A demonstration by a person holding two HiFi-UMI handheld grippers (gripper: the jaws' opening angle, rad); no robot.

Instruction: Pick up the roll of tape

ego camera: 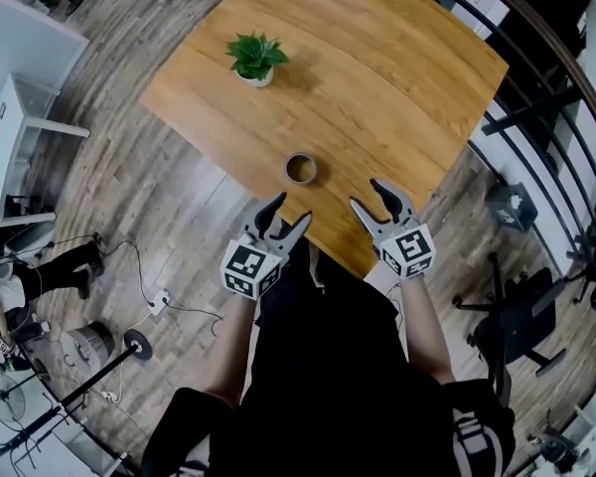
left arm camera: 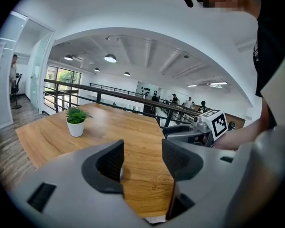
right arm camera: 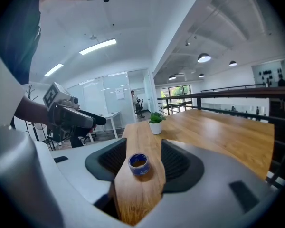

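The right tongs (right arm camera: 143,152) stand wide apart with nothing clamped. In the right gripper view the roll of tape (right arm camera: 138,164) shows in the gap between the two jaws, but the head view places it on the surface ahead of the tips, not touched by either pad. The left tongs (left arm camera: 142,158) are also spread apart and empty, with only bare wood showing between their jaws. Both tongs hang side by side over the near corner of the surface (ego camera: 397,78), each carrying its marker cube, and each is held in a bare-armed hand of the person in dark clothes.

The roll of tape is blue with a brown core and lies flat, its hole facing up, near the surface's near edge. It sits a little ahead of the tongs and roughly between their two lines of aim, somewhat closer to the left pair.

Farther along the wooden surface, well apart from the tape, a small green plant (ego camera: 256,60) stands upright in a white pot. A dark railing (left arm camera: 109,95) runs beyond the far side of the surface. On the plank floor (ego camera: 129,187) to the person's left lie a white power strip (ego camera: 159,299) and a loose cable, and a black office chair (ego camera: 517,326) stands to the right.
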